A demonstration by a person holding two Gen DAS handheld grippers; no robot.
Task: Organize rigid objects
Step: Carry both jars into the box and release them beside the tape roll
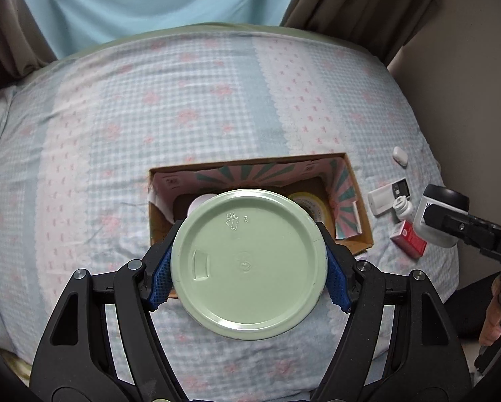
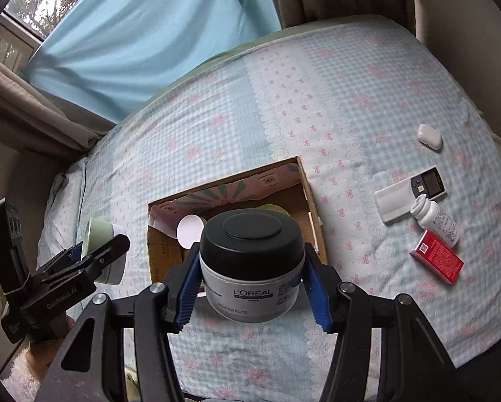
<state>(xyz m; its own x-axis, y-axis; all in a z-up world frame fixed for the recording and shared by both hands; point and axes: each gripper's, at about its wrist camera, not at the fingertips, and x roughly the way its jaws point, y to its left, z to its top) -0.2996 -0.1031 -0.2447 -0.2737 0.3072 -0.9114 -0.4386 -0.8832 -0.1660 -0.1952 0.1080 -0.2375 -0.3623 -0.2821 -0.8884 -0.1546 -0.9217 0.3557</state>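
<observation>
My left gripper [image 1: 248, 268] is shut on a round tub with a pale green lid [image 1: 250, 231], its blue pads [image 1: 161, 278] pressing both sides. The tub hangs over the near edge of an open cardboard box [image 1: 357, 201] on the bed. My right gripper [image 2: 250, 268] is shut on a white L'Oreal jar with a black lid [image 2: 250, 234], above the same box [image 2: 309, 194]. A white round lid [image 2: 188, 231] and a yellowish item [image 1: 309, 202] lie inside the box. In the right wrist view the left gripper [image 2: 96, 254] appears at the left with its tub [image 2: 98, 236].
To the right of the box, a white earbud case [image 2: 429, 135], a remote control [image 2: 411, 194], a white pill bottle [image 2: 434, 217] and a red carton [image 2: 437, 259] lie on the checked bedsheet [image 2: 217, 127]. Curtains and a wall border the bed. A person's hand [image 1: 494, 311] holds the right gripper's handle.
</observation>
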